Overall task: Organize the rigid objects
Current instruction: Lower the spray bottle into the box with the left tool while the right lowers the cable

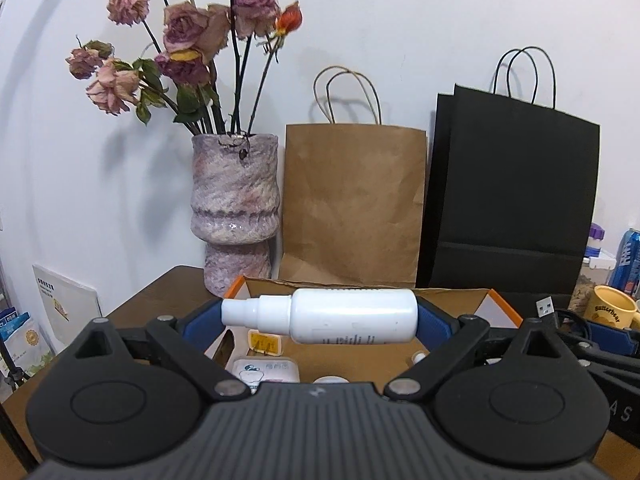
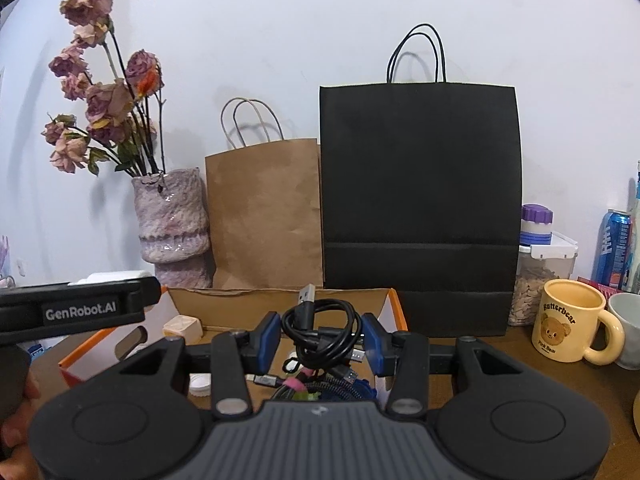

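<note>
Plastic, smooth and white, the cylindrical spray bottle (image 1: pixel 340 316) is lying crosswise between the blue ribbed pads (image 1: pixel 430 318) of the left gripper (image 1: pixel 316 320), nozzle cap pointing left, base pressing the right pad; the jaws are standing wide yet clamping it end to end. Under it, an open cardboard box (image 1: pixel 452 300) with orange-edged flaps is sitting on the brown wooden table (image 1: pixel 160 292), holding a small yellow packet (image 1: pixel 265 343) and a white printed case (image 1: pixel 264 370). The right gripper (image 2: pixel 322 334) is squeezing a glossy black USB cable coil (image 2: pixel 320 332) between its narrow-set blue pads, the silver plug (image 2: pixel 306 294) sticking up, above the same box, where more braided cables (image 2: pixel 320 388) are lying bundled. Beyond the box, a rough mottled pink ceramic vase (image 1: pixel 235 208) is holding dried roses (image 1: pixel 192 36), beside a creased brown paper bag (image 1: pixel 352 204) and a matte black paper bag (image 1: pixel 516 192). To the right, a glossy yellow bear-print mug (image 2: pixel 568 324), a purple-lidded jar (image 2: pixel 536 226) and a blue can (image 2: pixel 612 248) are standing.
</note>
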### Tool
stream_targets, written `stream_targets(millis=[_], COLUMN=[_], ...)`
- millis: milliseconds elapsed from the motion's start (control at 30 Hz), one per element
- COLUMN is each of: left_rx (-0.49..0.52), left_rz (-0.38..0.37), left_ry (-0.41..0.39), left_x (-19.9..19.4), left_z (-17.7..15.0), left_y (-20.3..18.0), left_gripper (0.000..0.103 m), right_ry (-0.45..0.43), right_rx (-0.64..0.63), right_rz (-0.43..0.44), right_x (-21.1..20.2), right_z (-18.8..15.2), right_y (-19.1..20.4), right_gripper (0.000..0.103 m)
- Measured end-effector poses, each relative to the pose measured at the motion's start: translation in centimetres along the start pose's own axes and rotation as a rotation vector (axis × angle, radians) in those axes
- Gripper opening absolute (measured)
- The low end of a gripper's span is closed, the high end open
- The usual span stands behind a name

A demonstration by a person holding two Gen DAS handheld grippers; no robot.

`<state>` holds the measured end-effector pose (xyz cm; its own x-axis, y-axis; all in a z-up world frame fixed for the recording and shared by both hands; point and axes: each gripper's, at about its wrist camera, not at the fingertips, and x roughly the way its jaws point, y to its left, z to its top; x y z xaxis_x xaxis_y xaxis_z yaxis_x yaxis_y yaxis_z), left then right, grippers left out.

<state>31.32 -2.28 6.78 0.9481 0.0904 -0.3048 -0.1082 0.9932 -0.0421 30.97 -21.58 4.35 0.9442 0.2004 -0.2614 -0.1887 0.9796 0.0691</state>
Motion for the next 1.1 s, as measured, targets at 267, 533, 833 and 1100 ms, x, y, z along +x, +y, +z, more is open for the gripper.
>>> stream_targets(millis=[267,533,833,1100], left_rx=[0.022,0.039,0.048,0.089], left_rz=[0.013,0.027,0.064,0.111], left_ry=[0.022,0.048,0.085,0.078], left_x=[2.9,5.1,6.3,6.0], left_z=[0.1,0.1,-0.4,-0.8], left_y=[-0.3,-0.2,0.4,0.0], left_gripper=[0.098,0.098,0.098,0.099], right_ry=[0.025,0.047,0.075,0.096], right_rx=[-0.003,-0.025,-0.04,-0.024], right_rz=[0.011,0.026,0.047,0.069], right_x=[2.9,5.1,6.3,6.4], right_z=[0.2,0.3,0.0,-0.1], right_y=[-0.6,-0.5,-0.3,-0.6], right_gripper=[0.043,0.043,0.043,0.045])
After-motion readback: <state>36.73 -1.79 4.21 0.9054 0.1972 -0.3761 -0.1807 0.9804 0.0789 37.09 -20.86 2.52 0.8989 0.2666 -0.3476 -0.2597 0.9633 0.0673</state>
